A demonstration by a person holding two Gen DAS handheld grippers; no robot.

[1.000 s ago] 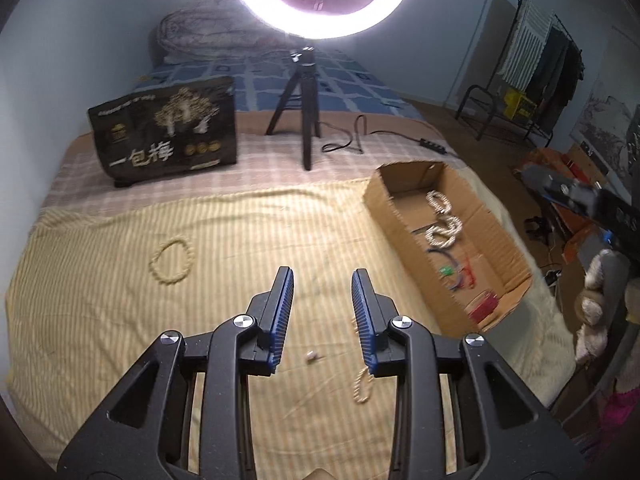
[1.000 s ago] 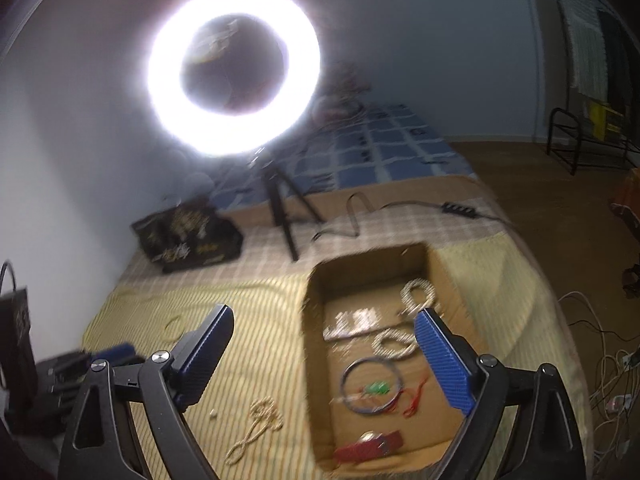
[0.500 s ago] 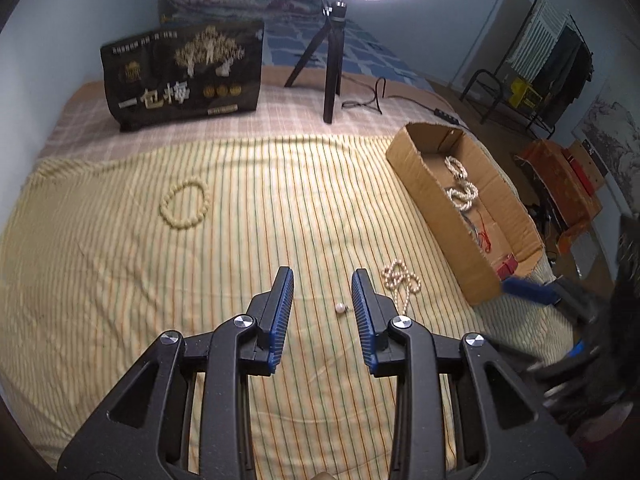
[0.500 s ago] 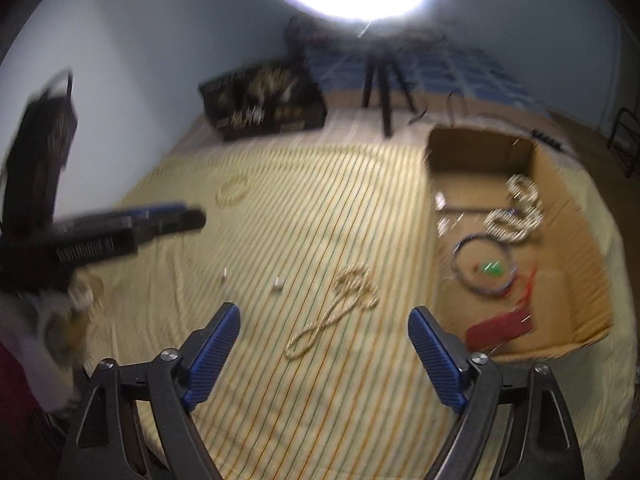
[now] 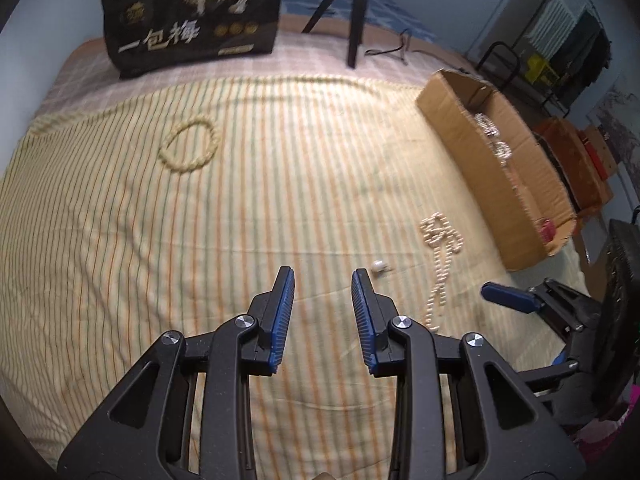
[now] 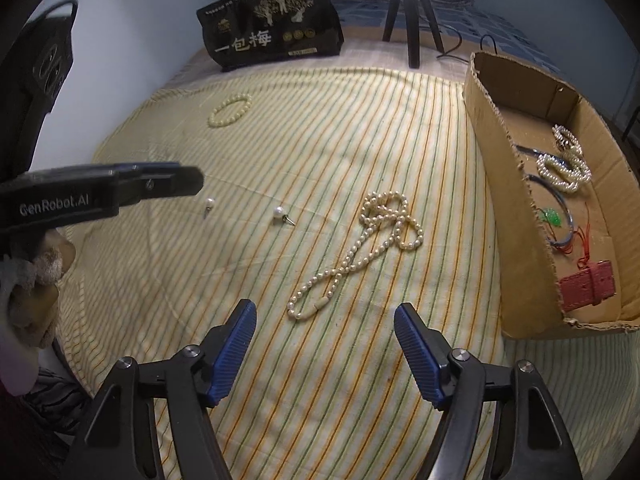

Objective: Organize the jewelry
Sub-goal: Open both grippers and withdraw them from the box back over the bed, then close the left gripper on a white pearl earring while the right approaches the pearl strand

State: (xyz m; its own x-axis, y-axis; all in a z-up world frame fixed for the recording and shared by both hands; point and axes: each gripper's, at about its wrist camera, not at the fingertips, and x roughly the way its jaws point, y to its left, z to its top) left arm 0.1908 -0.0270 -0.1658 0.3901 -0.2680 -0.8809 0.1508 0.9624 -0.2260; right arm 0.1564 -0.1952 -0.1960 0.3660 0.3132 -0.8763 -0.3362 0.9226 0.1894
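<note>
A long pearl necklace (image 6: 360,248) lies twisted on the striped yellow cloth (image 6: 360,120), left of an open cardboard box (image 6: 516,220) that holds bracelets, bangles and a red strap. My right gripper (image 6: 324,312) hovers just short of the necklace's lower end. Its jaws are closing and nothing is between them. Two pearl earrings (image 6: 280,214) (image 6: 209,204) lie further left, and a bead bracelet (image 6: 230,110) sits at the far side. My left gripper (image 5: 323,276) stands narrowly open and empty above the cloth. One pearl earring (image 5: 379,266) lies just right of its right fingertip, with the necklace (image 5: 440,248) beyond it.
A black printed bag (image 5: 192,20) and tripod legs (image 5: 354,12) stand at the far edge of the bed. A cable (image 6: 460,46) trails behind the box. A clothes rack (image 5: 560,52) and orange boxes stand on the floor to the right. A hand (image 6: 32,292) holds the left gripper.
Both grippers have sunk toward the cloth and tilted down, and the ring light has left view. The right gripper swung from over the box to the necklace, and its jaws narrowed.
</note>
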